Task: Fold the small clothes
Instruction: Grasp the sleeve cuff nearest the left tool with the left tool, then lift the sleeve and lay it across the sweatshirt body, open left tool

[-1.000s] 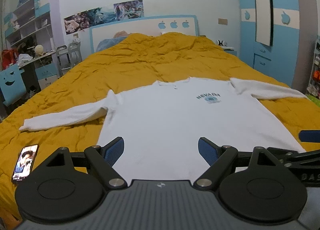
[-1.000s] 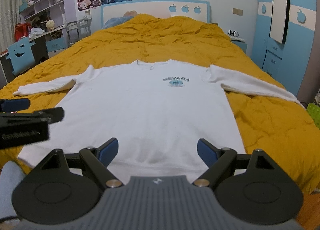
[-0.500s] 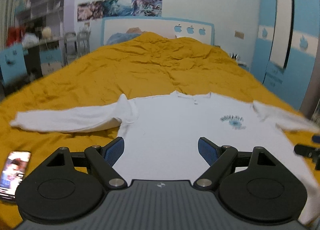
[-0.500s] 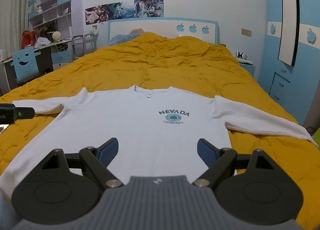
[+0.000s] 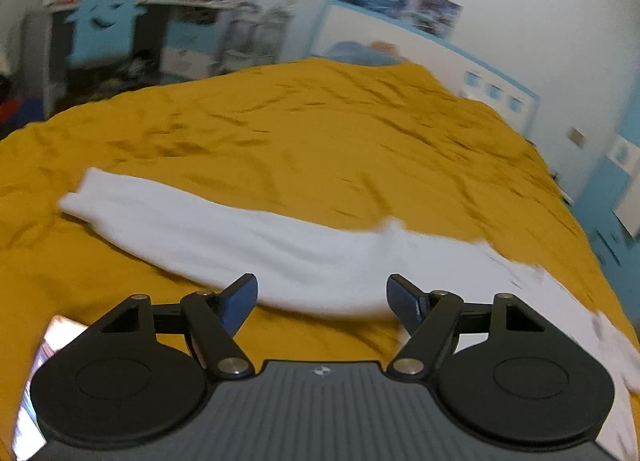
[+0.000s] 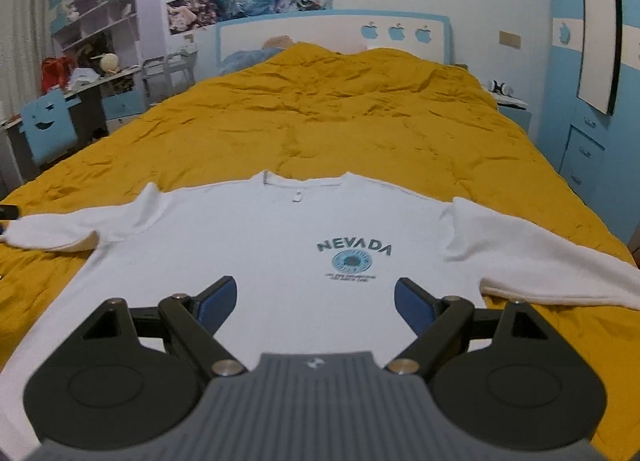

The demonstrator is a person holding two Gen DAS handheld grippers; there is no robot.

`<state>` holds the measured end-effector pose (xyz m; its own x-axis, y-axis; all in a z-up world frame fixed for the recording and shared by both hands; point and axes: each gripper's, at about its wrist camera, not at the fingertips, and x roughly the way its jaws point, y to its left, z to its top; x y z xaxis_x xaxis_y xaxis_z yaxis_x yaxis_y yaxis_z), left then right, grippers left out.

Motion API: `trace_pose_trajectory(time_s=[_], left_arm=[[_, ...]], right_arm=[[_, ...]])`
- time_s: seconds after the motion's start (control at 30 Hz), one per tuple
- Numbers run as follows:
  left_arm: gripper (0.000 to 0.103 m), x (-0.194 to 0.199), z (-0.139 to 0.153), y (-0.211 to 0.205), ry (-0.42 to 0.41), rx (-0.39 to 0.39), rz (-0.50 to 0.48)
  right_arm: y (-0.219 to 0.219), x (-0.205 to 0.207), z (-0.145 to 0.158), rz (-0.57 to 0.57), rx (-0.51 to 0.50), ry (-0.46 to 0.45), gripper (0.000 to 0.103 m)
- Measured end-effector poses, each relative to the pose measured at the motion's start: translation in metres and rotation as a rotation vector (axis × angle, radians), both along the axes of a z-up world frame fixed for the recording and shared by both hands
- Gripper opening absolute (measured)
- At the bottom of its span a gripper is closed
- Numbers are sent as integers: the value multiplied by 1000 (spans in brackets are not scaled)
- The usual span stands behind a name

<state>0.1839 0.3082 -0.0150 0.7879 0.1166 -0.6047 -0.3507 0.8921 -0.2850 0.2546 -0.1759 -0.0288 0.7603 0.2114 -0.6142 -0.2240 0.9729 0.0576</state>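
The white sweatshirt (image 6: 256, 261) lies flat on the yellow bed cover (image 6: 328, 129), front side up, collar on the far side from both grippers, with its 2 sleeves spread out to the sides.

The left hand-held gripper (image 5: 322, 301) faces the left sleeve (image 5: 224, 233). This sleeve lies just ahead of its fingertips and runs across its view: the cuff is far to the left and further away, the shoulder is to the right. So the long axis of the sleeve crosses the gripper's pointing line at an angle. Its jaws are closing a little but are wide apart, and nothing is between them; the sleeve is only seen past the gap. A phone (image 5: 36, 385) lies below its left finger.

The right hand-held gripper (image 6: 316, 301) is over the body of the sweatshirt, jaws apart and empty. The right sleeve (image 6: 552, 261) lies ahead and to its right.

Each gripper is nearer to its own sleeve, so the likely next step is to take the sleeves and fold them inward.
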Motion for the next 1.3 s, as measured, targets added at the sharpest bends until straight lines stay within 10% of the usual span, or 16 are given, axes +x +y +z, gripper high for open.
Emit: trace_pose_trajectory(time_s=[0.43, 0.7, 1.3], left_arm=[[79, -12, -70, 202, -41, -451, 484], [7, -7, -89, 214, -111, -469, 547], [6, 103, 206, -58, -469, 8, -77]], right_arm=[[41, 47, -39, 33, -66, 89, 82], [64, 53, -40, 81, -99, 87, 82], [0, 26, -18, 53, -1, 14, 82]])
